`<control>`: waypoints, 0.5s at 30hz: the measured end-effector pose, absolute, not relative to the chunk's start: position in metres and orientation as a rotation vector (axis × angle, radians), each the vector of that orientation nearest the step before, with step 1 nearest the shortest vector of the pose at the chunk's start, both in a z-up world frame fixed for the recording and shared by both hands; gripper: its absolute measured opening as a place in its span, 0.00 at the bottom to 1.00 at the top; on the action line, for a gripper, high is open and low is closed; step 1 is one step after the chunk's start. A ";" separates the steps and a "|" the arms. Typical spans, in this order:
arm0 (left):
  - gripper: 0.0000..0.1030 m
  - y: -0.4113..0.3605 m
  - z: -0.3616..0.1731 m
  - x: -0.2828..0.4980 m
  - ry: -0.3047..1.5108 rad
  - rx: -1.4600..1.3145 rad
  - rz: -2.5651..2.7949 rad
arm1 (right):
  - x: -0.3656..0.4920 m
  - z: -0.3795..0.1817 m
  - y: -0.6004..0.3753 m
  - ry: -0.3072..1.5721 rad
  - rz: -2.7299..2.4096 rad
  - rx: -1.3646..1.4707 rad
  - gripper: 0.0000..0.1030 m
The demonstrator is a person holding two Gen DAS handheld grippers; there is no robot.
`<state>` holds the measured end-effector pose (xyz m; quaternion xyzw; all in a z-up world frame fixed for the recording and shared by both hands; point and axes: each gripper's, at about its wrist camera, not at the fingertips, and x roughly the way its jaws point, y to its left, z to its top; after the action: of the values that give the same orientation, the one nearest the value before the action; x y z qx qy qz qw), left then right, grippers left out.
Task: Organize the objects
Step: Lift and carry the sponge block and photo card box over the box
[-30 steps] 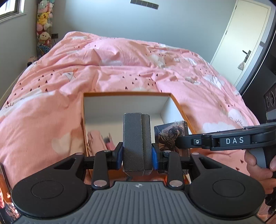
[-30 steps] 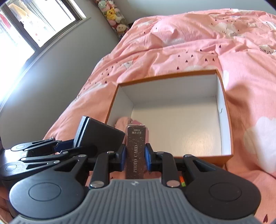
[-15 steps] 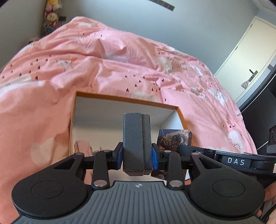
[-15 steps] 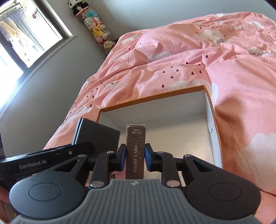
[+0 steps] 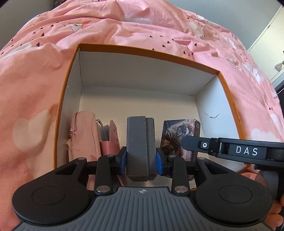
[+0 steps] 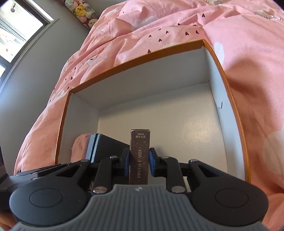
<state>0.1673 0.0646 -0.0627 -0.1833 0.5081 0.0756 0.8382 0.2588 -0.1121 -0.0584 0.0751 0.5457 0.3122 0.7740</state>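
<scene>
An orange-rimmed box (image 5: 134, 74) with white inner walls lies open on the pink bed. My left gripper (image 5: 141, 158) is shut on a dark grey case (image 5: 140, 142), held upright inside the box near its front. My right gripper (image 6: 139, 163) is shut on a slim brown photo card box (image 6: 139, 152), also lowered into the orange-rimmed box (image 6: 142, 92). In the left wrist view the card box's illustrated face (image 5: 179, 136) shows to the right, behind the right gripper's arm. The grey case (image 6: 104, 147) shows left of the card box in the right wrist view.
A pink pouch (image 5: 83, 135) and a pink card holder (image 5: 109, 140) stand against the box's left wall. The pink duvet (image 5: 124, 26) surrounds the box. Plush toys (image 6: 80, 10) and a window (image 6: 16, 32) are at the far left; a hand (image 5: 273, 215) grips the right gripper.
Both grippers have come down and forward into the box with their loads still held. The box now fills both views, and the pink items at its left wall show.
</scene>
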 end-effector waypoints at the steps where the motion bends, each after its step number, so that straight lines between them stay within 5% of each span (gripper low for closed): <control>1: 0.36 0.063 -0.065 0.168 1.087 -0.380 0.167 | 0.260 -0.062 -0.111 1.191 0.678 0.162 0.23; 15: 0.38 0.042 -0.077 0.164 1.123 -0.219 0.174 | 0.267 -0.090 -0.091 1.302 0.701 0.151 0.23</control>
<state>0.1640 0.0422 -0.0769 -0.1034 0.5305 0.0824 0.8373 0.2669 -0.0910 -0.0902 0.0689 0.5928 0.3191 0.7362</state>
